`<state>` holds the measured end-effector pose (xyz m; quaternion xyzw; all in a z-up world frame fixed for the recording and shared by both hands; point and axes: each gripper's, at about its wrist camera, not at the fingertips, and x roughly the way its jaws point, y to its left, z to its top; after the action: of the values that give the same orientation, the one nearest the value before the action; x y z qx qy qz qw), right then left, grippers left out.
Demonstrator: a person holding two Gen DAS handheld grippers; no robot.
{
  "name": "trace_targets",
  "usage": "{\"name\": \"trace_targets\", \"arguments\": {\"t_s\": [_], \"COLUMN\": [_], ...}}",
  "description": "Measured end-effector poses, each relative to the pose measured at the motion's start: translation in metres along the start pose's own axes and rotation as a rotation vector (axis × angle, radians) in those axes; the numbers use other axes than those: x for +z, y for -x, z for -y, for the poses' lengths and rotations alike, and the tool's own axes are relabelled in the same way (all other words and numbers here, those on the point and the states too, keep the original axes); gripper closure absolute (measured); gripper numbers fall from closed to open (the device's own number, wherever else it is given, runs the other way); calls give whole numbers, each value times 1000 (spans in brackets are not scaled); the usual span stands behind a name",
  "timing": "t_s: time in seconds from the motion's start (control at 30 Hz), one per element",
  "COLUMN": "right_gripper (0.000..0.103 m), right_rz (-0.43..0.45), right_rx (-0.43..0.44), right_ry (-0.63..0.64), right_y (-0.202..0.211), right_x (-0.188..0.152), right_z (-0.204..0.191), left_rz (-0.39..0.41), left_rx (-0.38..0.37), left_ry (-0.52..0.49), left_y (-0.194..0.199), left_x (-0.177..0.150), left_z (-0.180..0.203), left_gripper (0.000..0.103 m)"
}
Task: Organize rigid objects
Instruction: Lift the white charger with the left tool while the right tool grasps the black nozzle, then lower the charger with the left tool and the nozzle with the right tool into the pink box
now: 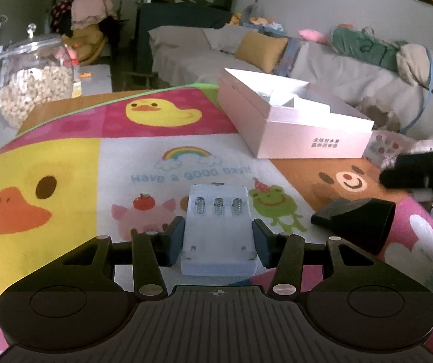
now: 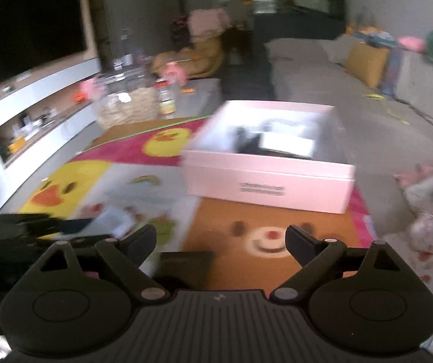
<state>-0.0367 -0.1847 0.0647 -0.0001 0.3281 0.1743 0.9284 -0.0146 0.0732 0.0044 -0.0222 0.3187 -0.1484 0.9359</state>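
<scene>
Left gripper (image 1: 218,232) is closed on a white battery charger (image 1: 219,227): both pads are pressed against its sides, and the three spring contacts are seen at its far end. The charger sits low over the cartoon play mat (image 1: 65,157), over the white panel with the rainbow and lettering, between the pig and frog prints. A black funnel-shaped nozzle (image 1: 357,222) is lying on the mat just right of the charger, wide mouth turned to the right, not touched by either tool. Further back on the mat, an open white box (image 1: 295,121) is set over the bear panel's far edge; white inserts are visible inside from the left wrist view. In the right wrist view, which is motion-blurred, dark items and a white one can be made out inside the box (image 2: 265,181), but they cannot be identified. Right gripper (image 2: 221,239) is spread wide with nothing between the fingers, held above the bear face print, box well ahead of it. A black edge of the nozzle (image 2: 186,260) is seen just below its left finger. A glass jar (image 1: 32,78) of pale pellets stands beyond the mat's far left corner.
</scene>
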Motion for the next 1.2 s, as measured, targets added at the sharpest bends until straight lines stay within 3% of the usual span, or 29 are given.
{"name": "trace_targets", "arguments": {"t_s": [0.1, 0.23, 0.33, 0.4, 0.7, 0.93, 1.2], "right_gripper": [10, 11, 28, 52, 53, 53, 53], "right_rz": [-39, -78, -112, -128, -59, -22, 10], "right_rx": [11, -57, -50, -30, -36, -71, -112], "right_ry": [78, 166, 144, 128, 100, 82, 47], "right_y": [-11, -31, -36, -36, -13, 0, 12], "right_x": [-10, -24, -27, -28, -21, -22, -27], "right_z": [-20, -34, -28, -26, -18, -7, 12], "left_rz": [0, 2, 4, 3, 9, 25, -14], "left_rx": [6, 5, 3, 4, 10, -30, 6], "left_ry": [-1, 1, 5, 4, 4, 95, -104], "left_y": [1, 1, 1, 1, 2, 7, 12], "left_x": [0, 0, 0, 0, -2, -4, -4], "left_z": [2, 3, 4, 3, 2, -8, 29], "left_gripper": [50, 50, 50, 50, 50, 50, 50]}}
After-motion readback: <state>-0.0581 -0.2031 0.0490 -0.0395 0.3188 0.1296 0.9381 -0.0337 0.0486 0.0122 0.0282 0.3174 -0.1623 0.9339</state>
